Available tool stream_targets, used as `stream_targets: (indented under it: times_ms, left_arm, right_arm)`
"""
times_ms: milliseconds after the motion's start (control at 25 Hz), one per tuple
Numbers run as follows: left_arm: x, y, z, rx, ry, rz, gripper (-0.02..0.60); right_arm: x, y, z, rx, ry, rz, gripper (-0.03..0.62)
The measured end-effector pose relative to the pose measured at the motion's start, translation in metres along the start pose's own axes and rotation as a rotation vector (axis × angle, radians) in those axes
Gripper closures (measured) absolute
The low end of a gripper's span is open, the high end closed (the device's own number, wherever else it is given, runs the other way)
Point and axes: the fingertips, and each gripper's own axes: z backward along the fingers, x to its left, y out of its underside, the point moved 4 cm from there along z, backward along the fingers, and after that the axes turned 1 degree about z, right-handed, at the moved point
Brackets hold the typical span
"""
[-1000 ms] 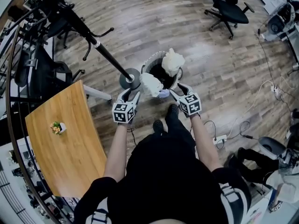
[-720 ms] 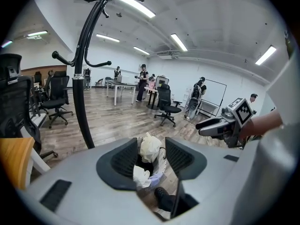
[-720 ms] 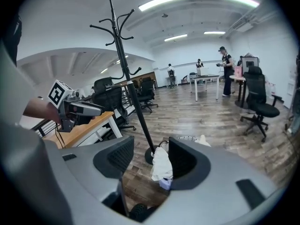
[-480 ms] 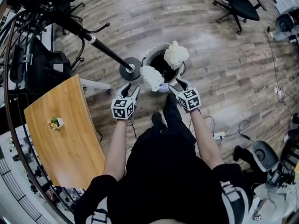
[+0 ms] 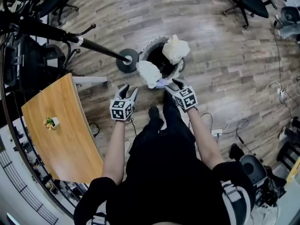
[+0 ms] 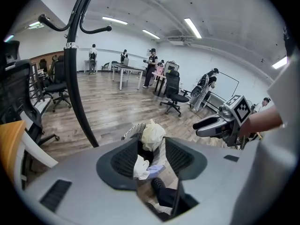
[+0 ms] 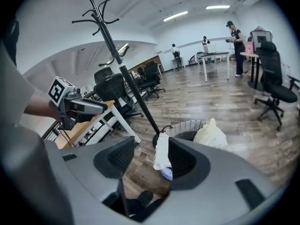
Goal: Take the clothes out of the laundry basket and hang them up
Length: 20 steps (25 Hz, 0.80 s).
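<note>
A round white laundry basket [image 5: 148, 49] stands on the wood floor in front of me. A cream garment [image 5: 175, 48] bulges over its far rim, a white garment [image 5: 149, 73] drapes over its near rim, and a pale blue piece [image 5: 161, 82] shows under it. My left gripper [image 5: 126, 90] hovers open just left of the basket. On the basket's near right side my right gripper [image 5: 169, 83] is open too, close to the white garment. Both hold nothing. Through the left gripper [image 6: 152, 159] the basket [image 6: 132, 130] shows, and the white garment [image 7: 162, 151] shows beyond the right gripper [image 7: 151, 159].
A black coat stand [image 5: 61, 33] with a round base [image 5: 126, 60] rises left of the basket. A wooden table [image 5: 56, 125] with a small plant [image 5: 50, 122] is at my left. Office chairs [image 5: 246, 1] stand at the back; cables [image 5: 243, 114] lie on the floor at right.
Both grippers have come down and forward toward the basket, still open and empty. The view has shifted, so the basket and stand now sit higher in the picture.
</note>
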Motion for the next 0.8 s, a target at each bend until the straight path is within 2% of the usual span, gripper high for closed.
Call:
stream_targets:
  times_ms: [400,600,800]
  left_arm:
    - [0.012,0.040,-0.049,0.095,-0.004,0.058,0.380]
    - [0.030,0.060,-0.074,0.150,0.033,0.030,0.380]
    - [0.050,0.083,-0.100,0.200,0.075,0.000,0.380]
  right_arm:
    - [-0.018,0.018,-0.052,0.117,-0.085,0.007,0.368]
    - [-0.024,0.024,-0.084,0.124,-0.071,-0.002,0.373]
    - [-0.033,0.056,-0.113,0.142,-0.036,-0.060,0.373]
